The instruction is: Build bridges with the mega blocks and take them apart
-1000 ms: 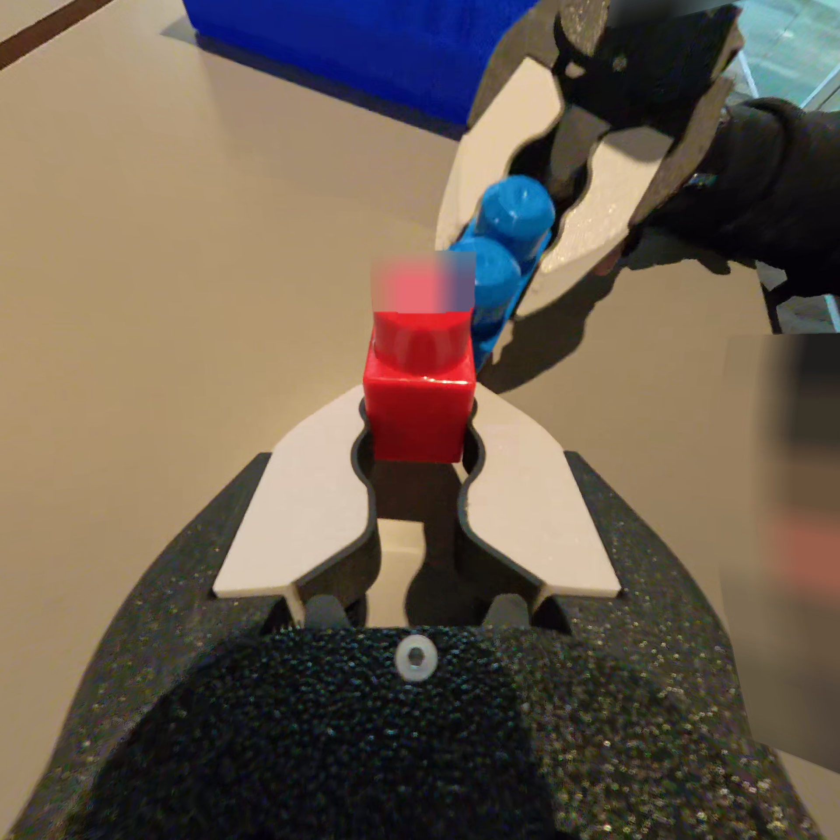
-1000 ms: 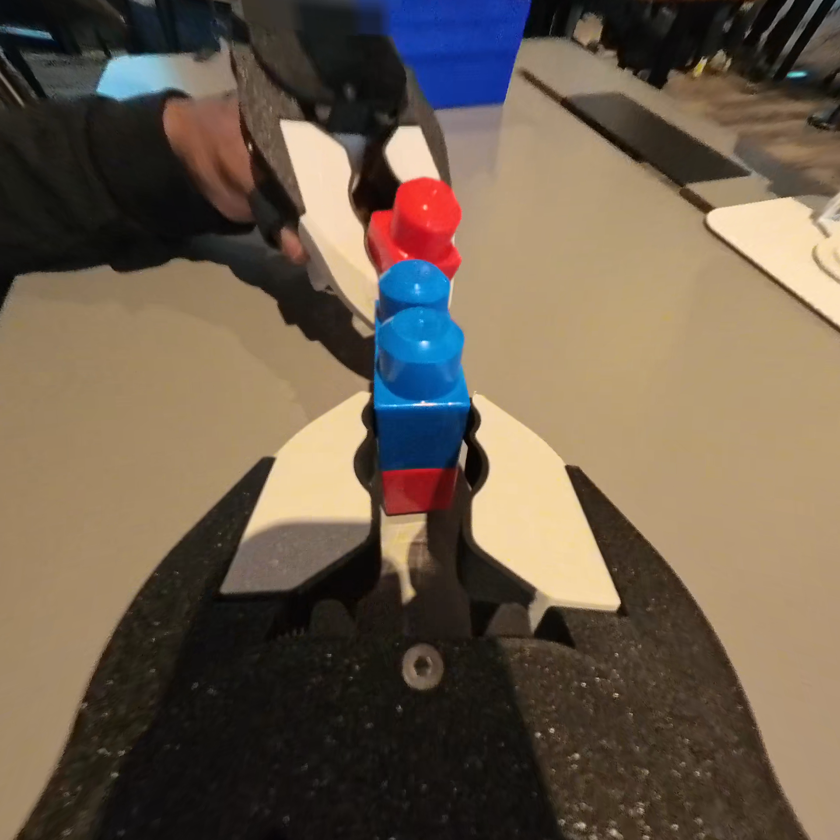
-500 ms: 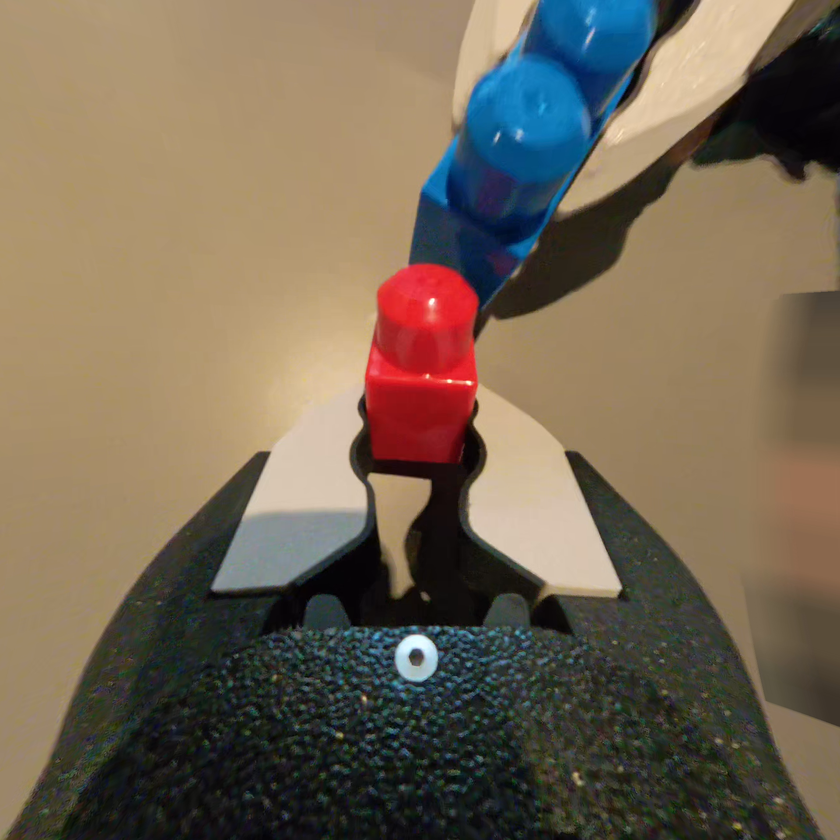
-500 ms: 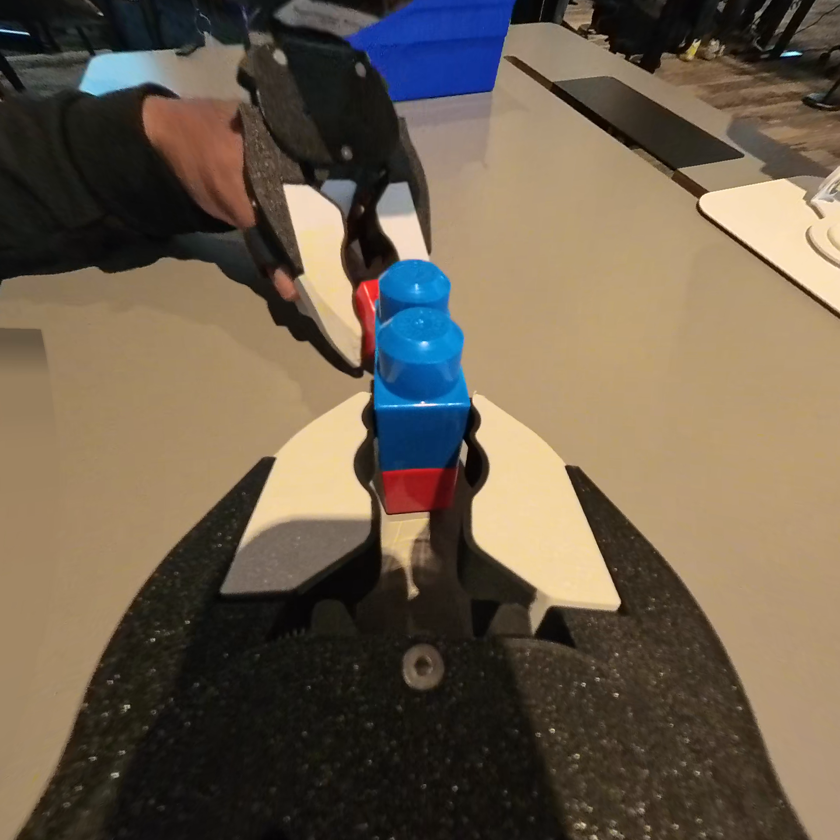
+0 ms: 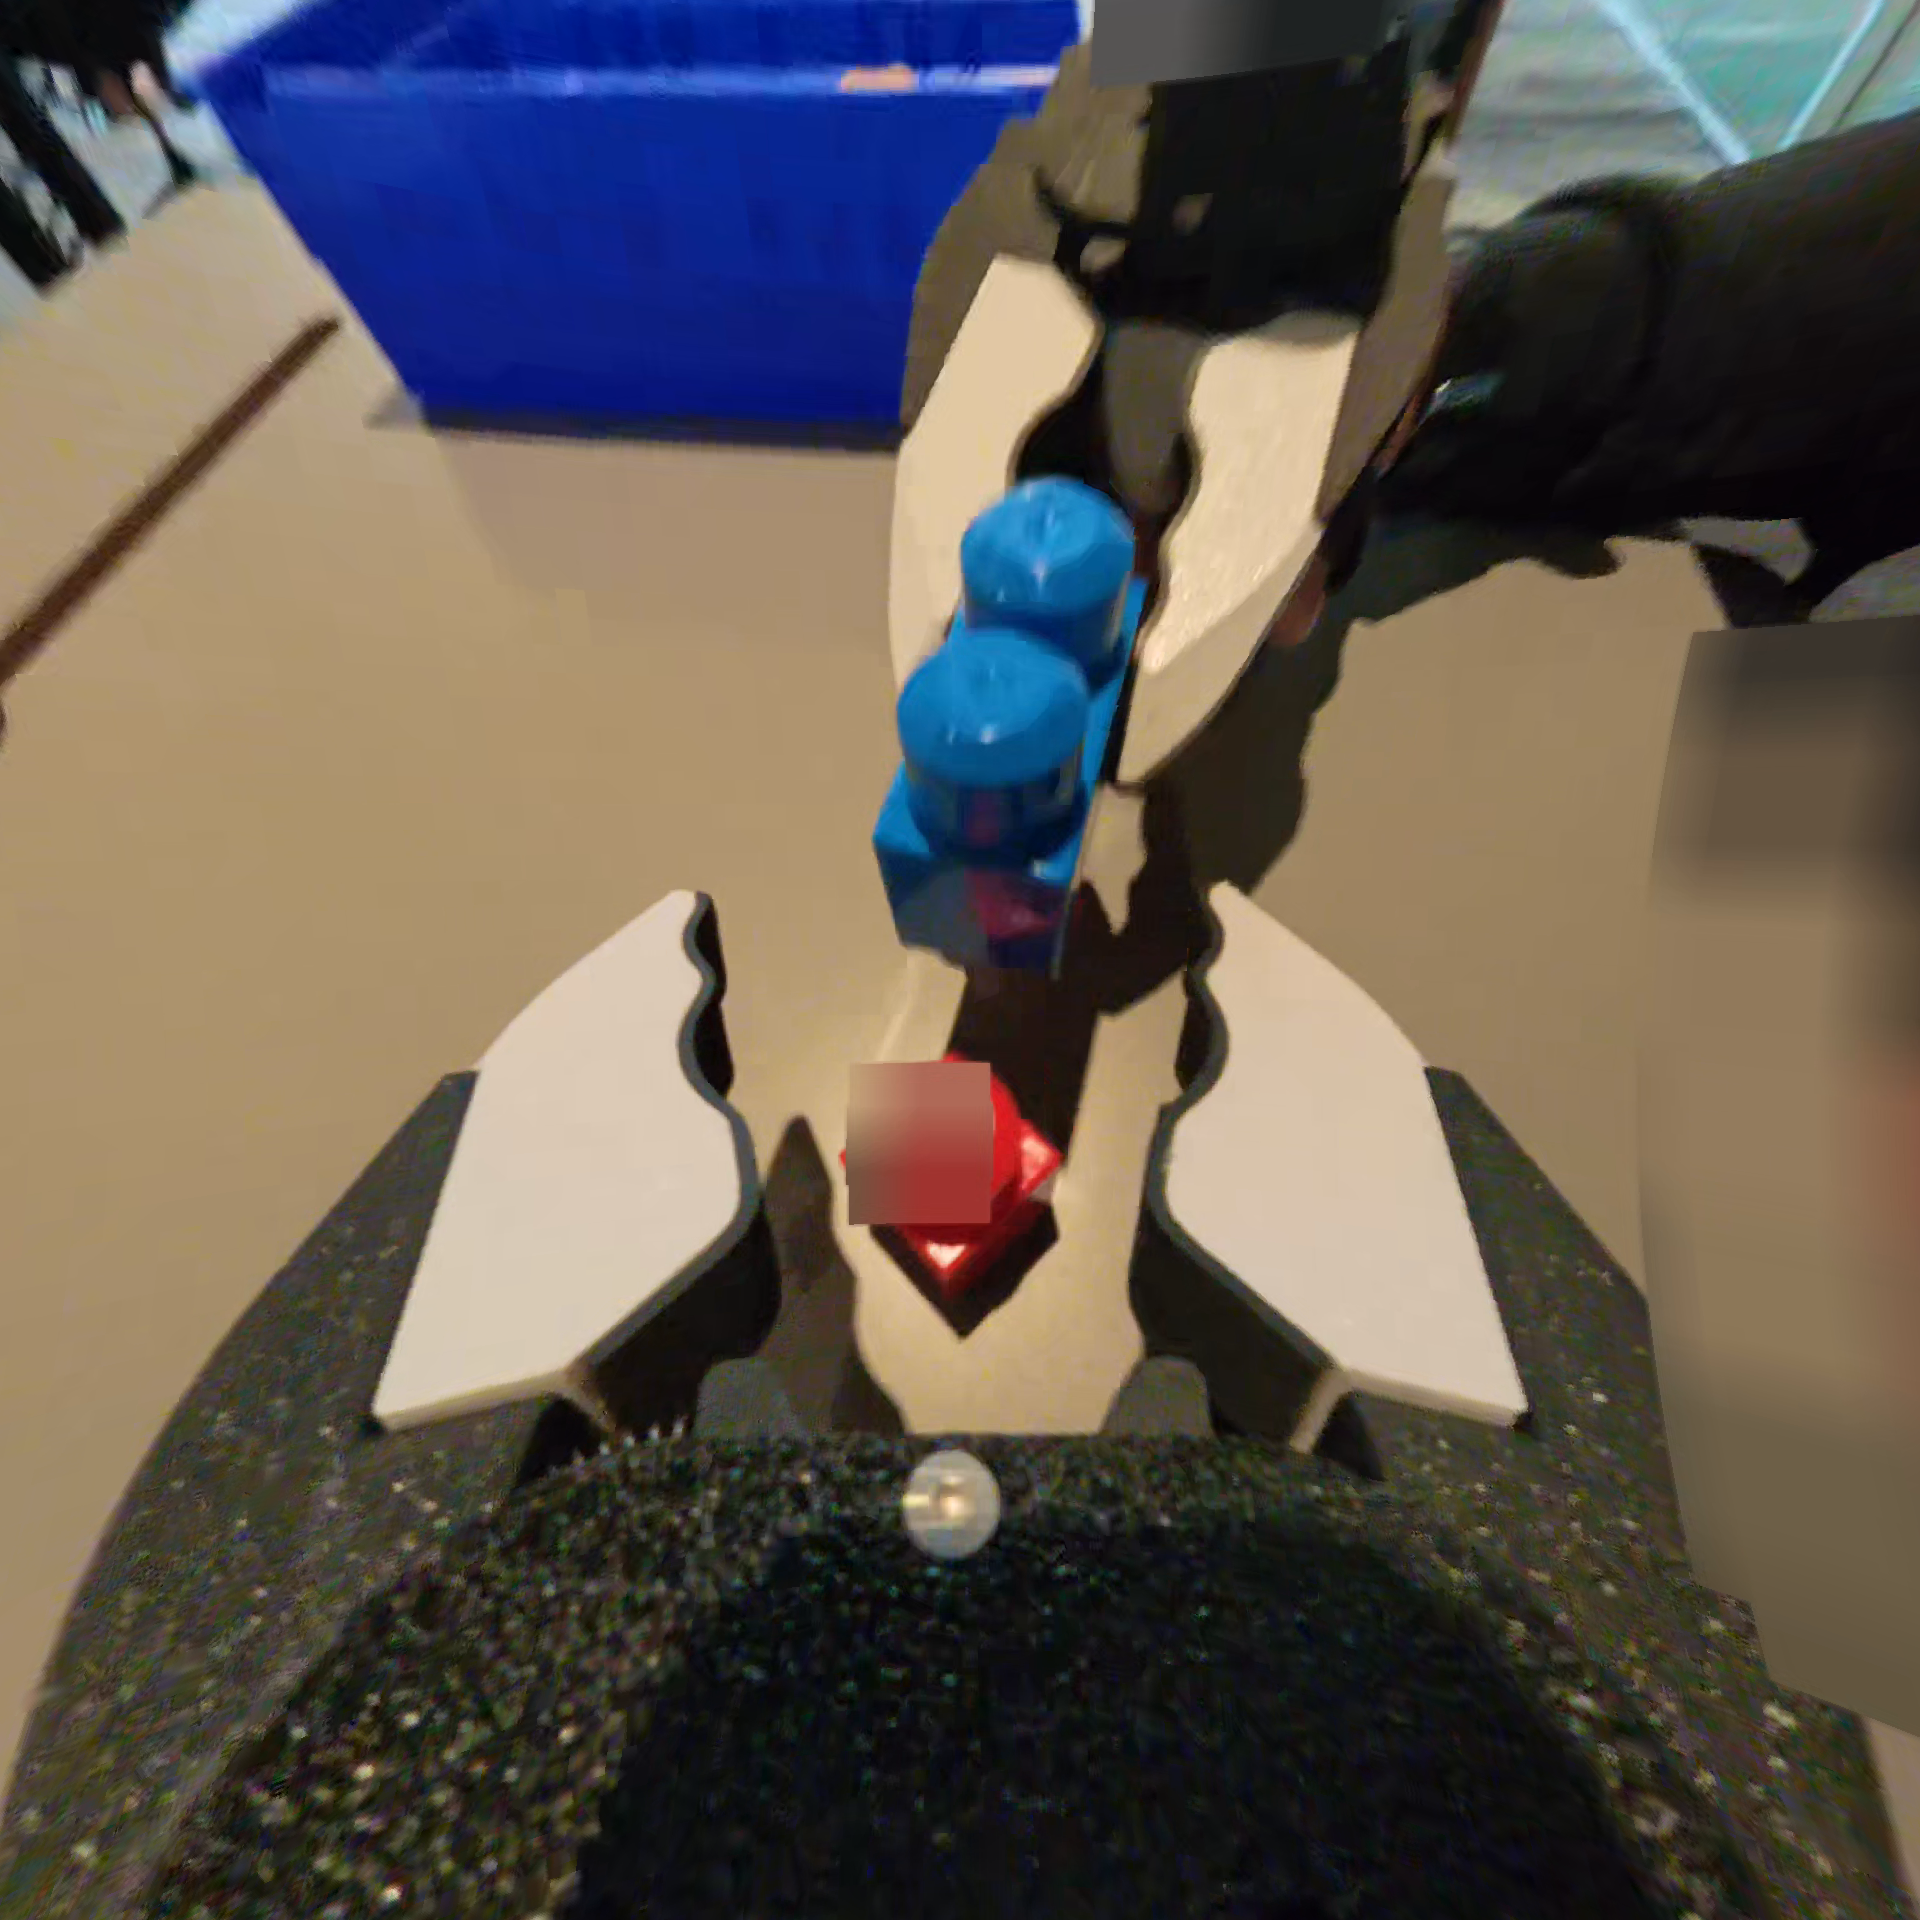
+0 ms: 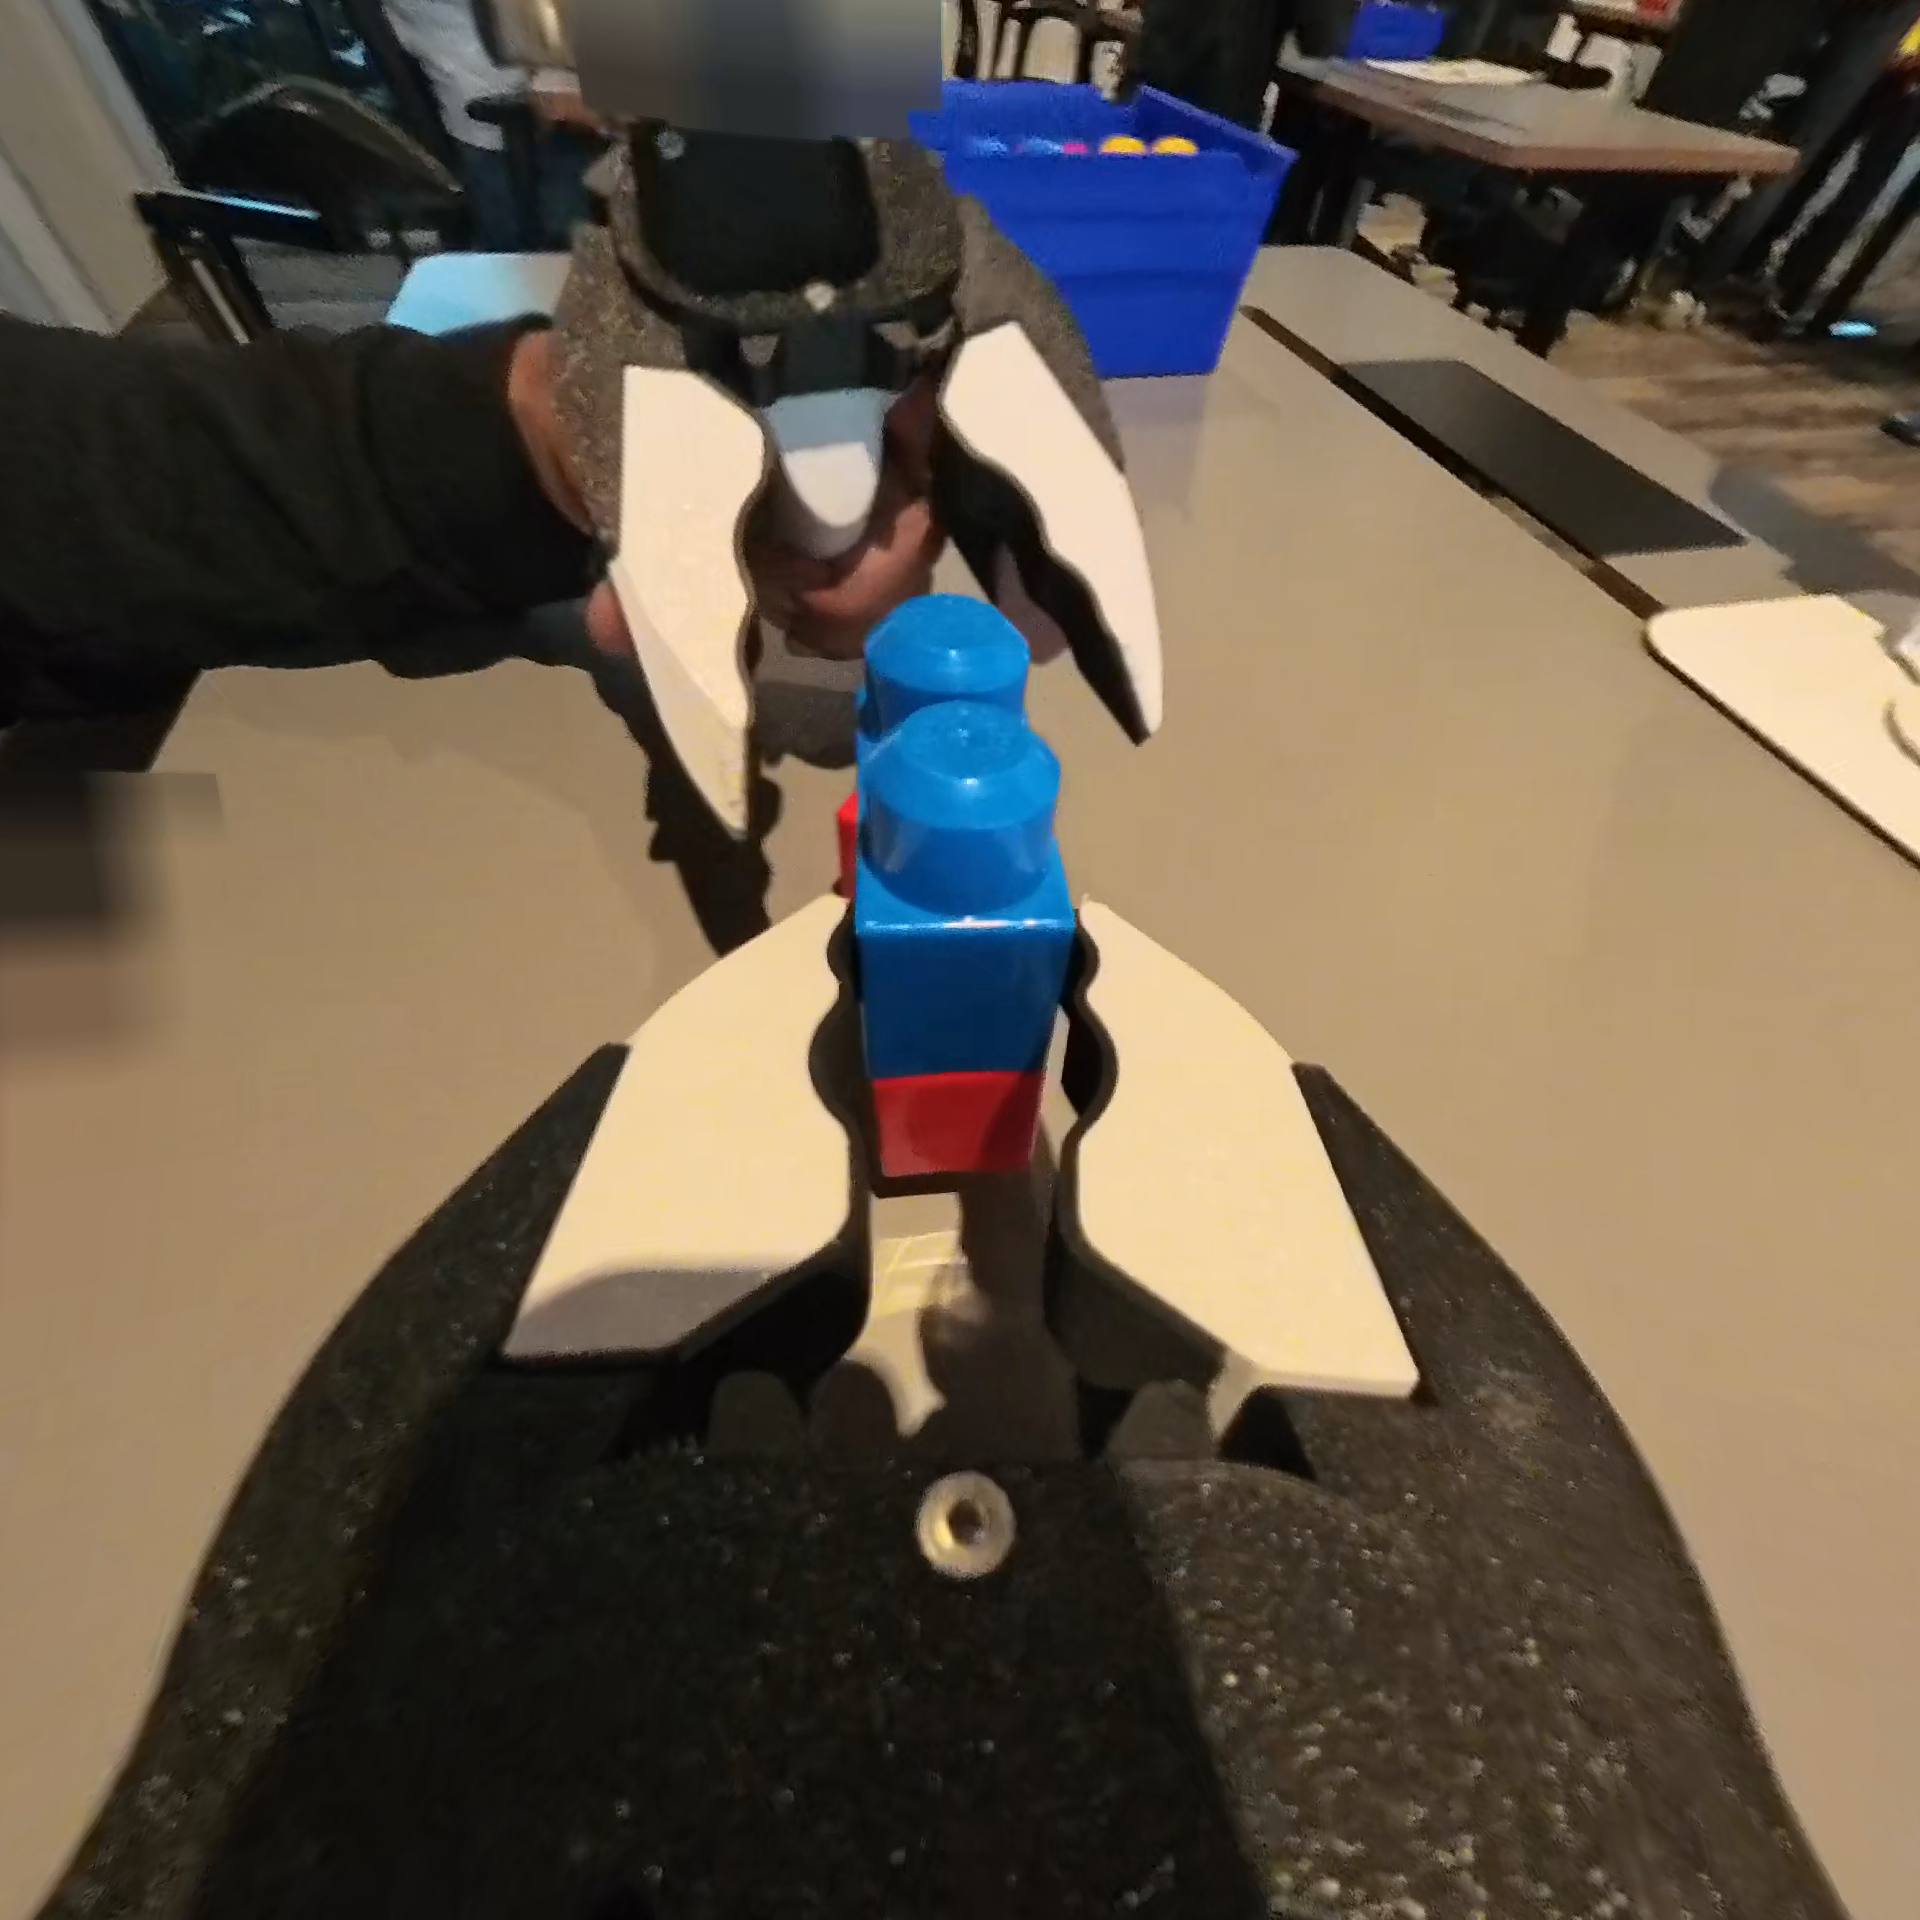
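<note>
Left claw (image 5: 951,1039): spread wide, holding nothing; its white fingers (image 5: 582,1153) stood apart on either side of a small red block (image 5: 1013,1174), clear of it.
Small red block: lay loose on the tan table (image 5: 364,831) between the left claw's fingers, turned at an angle, partly covered by a blurred patch.
Blue two-stud block (image 6: 961,935): sat in the middle of both views, pinched at its near end by the right claw (image 6: 961,940), studs up, the far end reaching towards the left claw.
Red block under the blue one (image 6: 956,1122): joined beneath the blue block's near end, between the right claw's fingers.
Right claw: closed tight on the blue block's sides.
Far end: a sliver of red (image 6: 847,852) showed beside the blue block's left edge in the right wrist view.
Blue bin (image 5: 623,229): stood on the table's far side, well apart from the blocks.
</note>
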`<state>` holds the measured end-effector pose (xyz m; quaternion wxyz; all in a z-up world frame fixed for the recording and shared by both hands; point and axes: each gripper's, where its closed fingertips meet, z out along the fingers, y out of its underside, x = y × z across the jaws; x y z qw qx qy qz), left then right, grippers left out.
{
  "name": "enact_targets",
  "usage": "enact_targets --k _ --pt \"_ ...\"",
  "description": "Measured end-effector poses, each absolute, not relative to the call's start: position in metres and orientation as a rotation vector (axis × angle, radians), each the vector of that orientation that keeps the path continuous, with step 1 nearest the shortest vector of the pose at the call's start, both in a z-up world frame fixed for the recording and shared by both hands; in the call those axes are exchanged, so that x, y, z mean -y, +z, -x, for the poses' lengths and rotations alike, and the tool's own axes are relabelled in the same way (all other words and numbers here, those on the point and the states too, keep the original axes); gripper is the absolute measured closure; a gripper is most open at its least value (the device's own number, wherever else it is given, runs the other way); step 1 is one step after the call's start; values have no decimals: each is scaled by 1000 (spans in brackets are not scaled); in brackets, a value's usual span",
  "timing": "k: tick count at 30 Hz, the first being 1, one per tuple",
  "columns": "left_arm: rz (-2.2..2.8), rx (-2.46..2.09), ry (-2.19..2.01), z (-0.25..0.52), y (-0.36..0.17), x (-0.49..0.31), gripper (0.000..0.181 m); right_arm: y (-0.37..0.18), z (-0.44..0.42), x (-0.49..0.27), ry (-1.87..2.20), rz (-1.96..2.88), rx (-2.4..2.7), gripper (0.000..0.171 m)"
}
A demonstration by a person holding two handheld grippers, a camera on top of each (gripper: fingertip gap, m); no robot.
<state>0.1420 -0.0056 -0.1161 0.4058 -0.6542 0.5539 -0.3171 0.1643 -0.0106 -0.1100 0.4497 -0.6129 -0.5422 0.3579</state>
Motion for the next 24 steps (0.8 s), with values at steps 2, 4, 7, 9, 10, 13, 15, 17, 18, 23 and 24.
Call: enact_targets --k 2,4,7,9,10,13,15,17,18,23,24 --pt "1592 -1437 -789 -148 -112 13 112 -110 -159 20 880 1472 1394 135" --pt "1572 -1507 -804 -153 -117 23 131 -111 -154 29 879 1435 1438 135" --pt "1553 -1564 -775 -154 -123 30 143 -114 -153 30 856 1428 1453 135" --pt "1549 -1534 -800 -155 -116 29 144 -107 -152 29 886 1413 1407 134" --pt "1554 -1489 -834 -154 -110 27 144 -100 -152 26 907 1407 1356 132" --pt "1520 -1324 -975 -148 -85 20 144 -100 -155 26 971 1460 1343 110" --pt "1497 -1273 -1039 -142 -76 19 144 -110 -156 25 954 1505 1382 110" --pt "1504 -1286 -1034 -140 -78 19 144 -115 -154 27 946 1503 1396 112" --pt "1505 -1308 -1024 -140 -80 21 144 -117 -153 27 940 1503 1404 114" --pt "1501 -1411 -983 -150 -91 31 144 -116 -151 29 942 1493 1408 134" --pt "1499 -1409 -985 -150 -90 31 144 -117 -152 29 936 1493 1418 134"
